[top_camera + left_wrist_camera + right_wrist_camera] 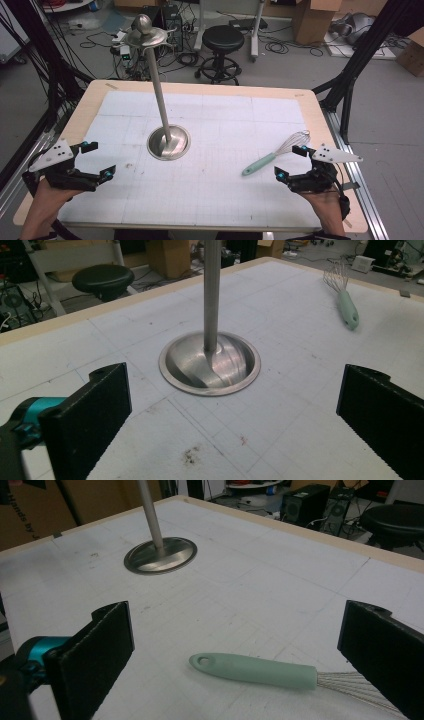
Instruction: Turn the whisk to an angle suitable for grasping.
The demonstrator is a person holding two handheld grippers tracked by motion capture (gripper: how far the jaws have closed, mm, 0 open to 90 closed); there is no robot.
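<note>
A person sits at a pale wooden table covered by a white gridded mat, holding a two-jaw gripper in each hand. A whisk with a mint-green handle and wire loops lies flat on the mat toward the right side, its handle pointing to the table's middle and its wires toward the right edge. The right gripper hovers just beside the whisk, near the wire end, with its jaws spread wide and nothing between the pads; in the right gripper view the green handle lies on the mat between and just beyond the two black jaws, untouched. The left gripper rests near the left edge, well apart from the whisk, its jaws also released and empty. A metal stand with a round base and tall upright pole rises from the mat's middle.
</note>
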